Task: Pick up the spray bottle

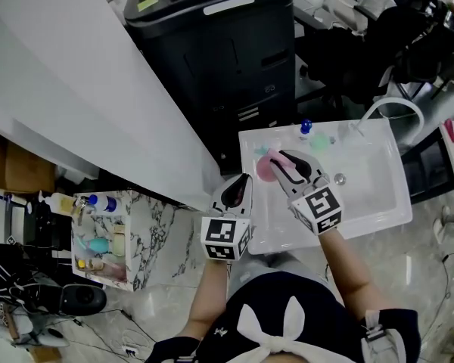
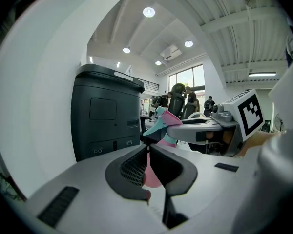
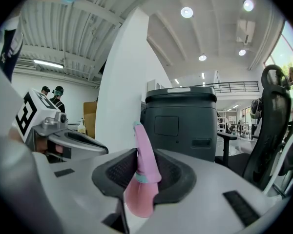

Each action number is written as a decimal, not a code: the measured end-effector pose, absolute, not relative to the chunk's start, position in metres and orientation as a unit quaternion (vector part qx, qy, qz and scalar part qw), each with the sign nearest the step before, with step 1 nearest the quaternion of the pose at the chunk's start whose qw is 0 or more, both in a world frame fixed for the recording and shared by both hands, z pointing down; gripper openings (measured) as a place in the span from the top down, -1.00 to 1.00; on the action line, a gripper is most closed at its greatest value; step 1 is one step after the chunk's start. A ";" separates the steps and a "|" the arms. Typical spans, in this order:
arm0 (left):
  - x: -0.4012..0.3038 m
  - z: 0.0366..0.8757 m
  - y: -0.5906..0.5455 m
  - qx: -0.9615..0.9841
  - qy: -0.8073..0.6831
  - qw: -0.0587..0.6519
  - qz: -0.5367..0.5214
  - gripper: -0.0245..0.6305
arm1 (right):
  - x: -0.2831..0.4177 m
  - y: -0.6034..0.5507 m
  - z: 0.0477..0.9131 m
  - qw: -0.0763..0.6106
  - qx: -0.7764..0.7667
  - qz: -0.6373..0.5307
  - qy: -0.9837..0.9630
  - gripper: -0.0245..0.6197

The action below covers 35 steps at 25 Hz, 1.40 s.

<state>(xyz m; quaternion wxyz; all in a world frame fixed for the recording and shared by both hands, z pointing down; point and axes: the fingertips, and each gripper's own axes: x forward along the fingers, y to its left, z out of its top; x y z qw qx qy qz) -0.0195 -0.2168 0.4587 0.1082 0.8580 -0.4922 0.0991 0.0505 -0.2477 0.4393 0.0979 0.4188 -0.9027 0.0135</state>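
My right gripper point(image 1: 277, 162) is shut on the pink spray bottle point(image 1: 265, 165) and holds it above the left part of the white sink point(image 1: 378, 203). In the right gripper view the bottle point(image 3: 145, 162) stands upright between the pads, with its teal collar at pad height and its pink head above them. The left gripper point(image 1: 238, 190) hovers by the sink's left edge, shut with nothing in it. From the left gripper view point(image 2: 148, 152) I see the bottle's teal and pink head point(image 2: 163, 123) beyond the closed jaws.
A tall black bin point(image 1: 219, 51) stands behind the sink against a white wall. A small blue-capped bottle point(image 1: 306, 129) and a curved faucet point(image 1: 397, 109) sit at the sink's back rim. A marble-patterned shelf point(image 1: 155, 237) with several bottles stands on the floor to the left.
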 end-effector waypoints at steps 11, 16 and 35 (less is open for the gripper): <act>-0.010 0.457 -0.202 0.866 -0.479 0.107 0.099 0.81 | 0.049 -0.214 0.434 0.094 0.433 0.014 -0.896 0.60; -0.005 0.458 -0.194 0.868 -0.474 0.107 0.098 0.81 | 0.051 -0.202 0.433 0.089 0.439 0.015 -0.894 0.60; -0.003 0.460 -0.191 0.868 -0.473 0.111 0.102 0.81 | 0.052 -0.195 0.435 0.091 0.441 0.027 -0.892 0.60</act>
